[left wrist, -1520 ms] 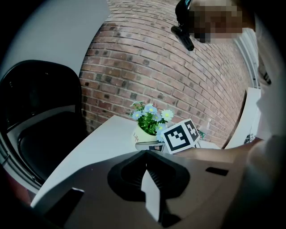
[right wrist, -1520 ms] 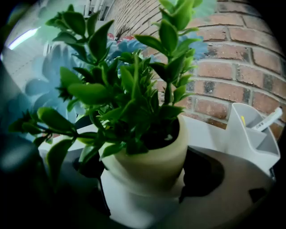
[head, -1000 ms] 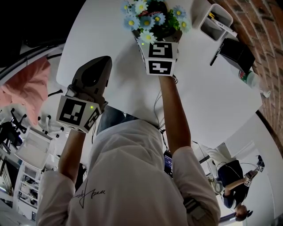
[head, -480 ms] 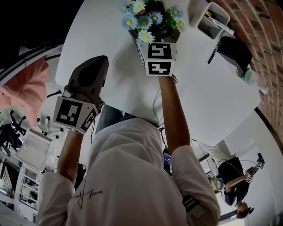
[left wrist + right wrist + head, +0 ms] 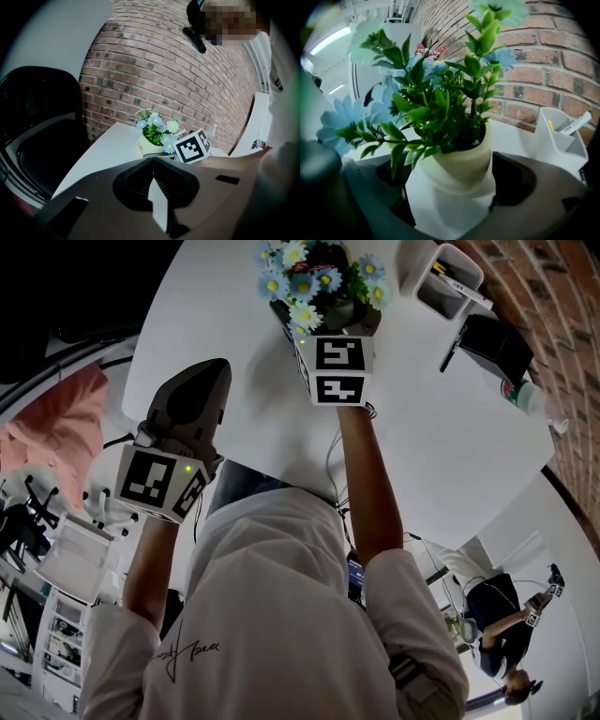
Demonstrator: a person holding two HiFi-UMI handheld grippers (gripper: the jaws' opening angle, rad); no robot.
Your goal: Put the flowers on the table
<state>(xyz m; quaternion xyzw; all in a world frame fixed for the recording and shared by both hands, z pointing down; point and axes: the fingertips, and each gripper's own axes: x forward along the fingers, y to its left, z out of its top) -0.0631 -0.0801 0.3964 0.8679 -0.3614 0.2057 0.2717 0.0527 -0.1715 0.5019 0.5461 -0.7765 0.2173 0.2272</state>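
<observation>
White tabletop [image 5: 234, 334] runs up to a brick wall [image 5: 154, 61]. Over its far side, the right gripper [image 5: 452, 187] has its jaws clamped on the cream pot [image 5: 459, 159] of the flowers [image 5: 314, 282]. Whether the base rests on the table I cannot tell. Well apart, the left gripper [image 5: 154, 187] hangs empty, jaws together. I judge the pot light but smooth and breakable, so grip its body below the rim, never the soft blooms.
</observation>
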